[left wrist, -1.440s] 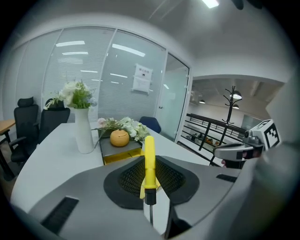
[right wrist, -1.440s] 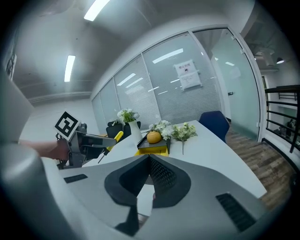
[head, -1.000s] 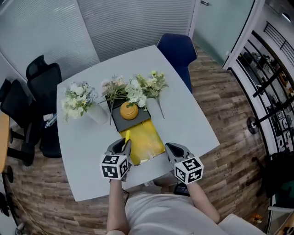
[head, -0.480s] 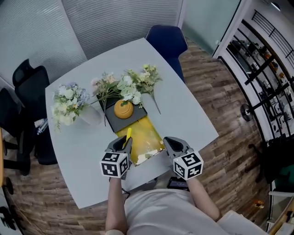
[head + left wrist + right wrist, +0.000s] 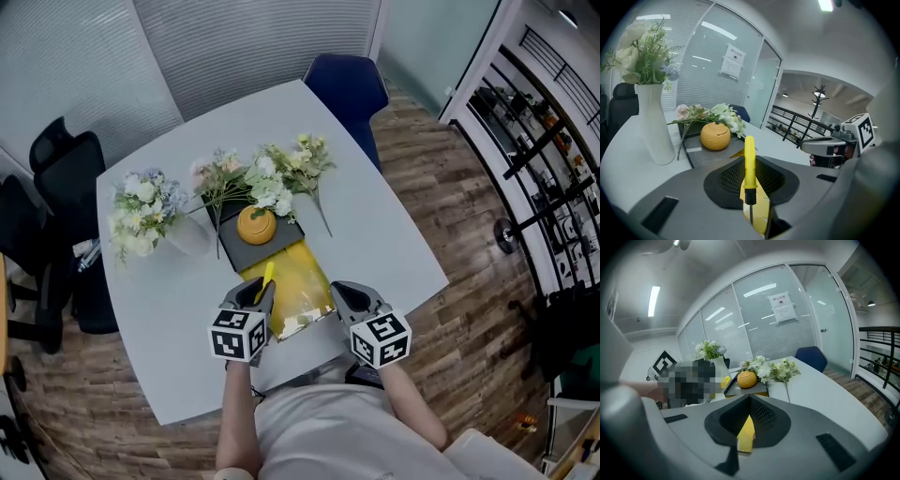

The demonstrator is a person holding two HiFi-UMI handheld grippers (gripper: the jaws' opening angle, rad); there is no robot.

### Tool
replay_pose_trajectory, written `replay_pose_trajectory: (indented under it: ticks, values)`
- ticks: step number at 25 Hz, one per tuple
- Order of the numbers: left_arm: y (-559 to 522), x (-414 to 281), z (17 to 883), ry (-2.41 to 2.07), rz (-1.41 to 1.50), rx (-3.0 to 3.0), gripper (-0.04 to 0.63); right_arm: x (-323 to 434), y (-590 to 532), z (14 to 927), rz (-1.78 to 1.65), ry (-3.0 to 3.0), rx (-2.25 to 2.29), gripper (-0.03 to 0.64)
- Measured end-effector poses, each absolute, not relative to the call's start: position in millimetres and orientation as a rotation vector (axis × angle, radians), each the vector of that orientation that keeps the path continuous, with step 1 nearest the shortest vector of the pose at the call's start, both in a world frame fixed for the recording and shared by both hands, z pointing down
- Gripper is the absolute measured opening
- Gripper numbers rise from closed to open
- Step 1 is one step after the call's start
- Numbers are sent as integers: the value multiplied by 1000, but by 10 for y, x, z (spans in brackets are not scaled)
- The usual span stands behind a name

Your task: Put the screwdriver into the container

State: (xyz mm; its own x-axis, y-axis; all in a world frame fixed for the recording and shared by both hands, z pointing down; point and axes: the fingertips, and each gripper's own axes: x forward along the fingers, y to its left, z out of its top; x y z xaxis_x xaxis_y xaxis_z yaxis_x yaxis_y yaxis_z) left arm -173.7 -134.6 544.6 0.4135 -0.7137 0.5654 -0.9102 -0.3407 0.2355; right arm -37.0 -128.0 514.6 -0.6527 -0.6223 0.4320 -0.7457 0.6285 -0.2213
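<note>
- Between the pressed-together jaws of the left gripper (image 5: 750, 197) sits the screwdriver (image 5: 749, 159). Its thin shaft is pinched, and its yellow handle points away toward the far side of the table.
- Seen from the head view, the handle lies over the left near edge of the container (image 5: 305, 281), a glossy yellow, flat-looking thing. The tool is not yet inside it.
- Against a second ago, very little has moved. Both grippers keep their places beside the container, and the handle's tip looks slightly further over the yellow surface. The scene's slide in the head view reads as the head turning.
- My judgement is that the task is at the lining-up stage, with insertion still to come.
- At the container's right near corner, the right gripper (image 5: 747, 427) appears to pinch a yellow edge between its closed jaws, probably to hold it steady or open.
- Touching the container's far end is a dark tray (image 5: 239, 255) bearing a round orange object (image 5: 257, 225), with loose flowers (image 5: 272, 183) lying across and behind it.
- Further left, a white vase (image 5: 651, 122) of flowers stands upright.
- All of this rests on a pale grey table (image 5: 375, 234).
- Around it are a blue chair (image 5: 342, 84) at the far side, black chairs (image 5: 61, 150) at the left, wood flooring (image 5: 450, 187), blinds (image 5: 253, 37) behind and dark shelving (image 5: 553, 122) at the right.
</note>
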Motion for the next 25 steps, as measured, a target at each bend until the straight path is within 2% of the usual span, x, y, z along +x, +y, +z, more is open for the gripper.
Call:
replay_pose_trajectory:
  ticks: [25]
  values:
    - [-1603,-1378,5974,-1196,613,2123,69,-164,-1580,5522,656,-2456,1111,15]
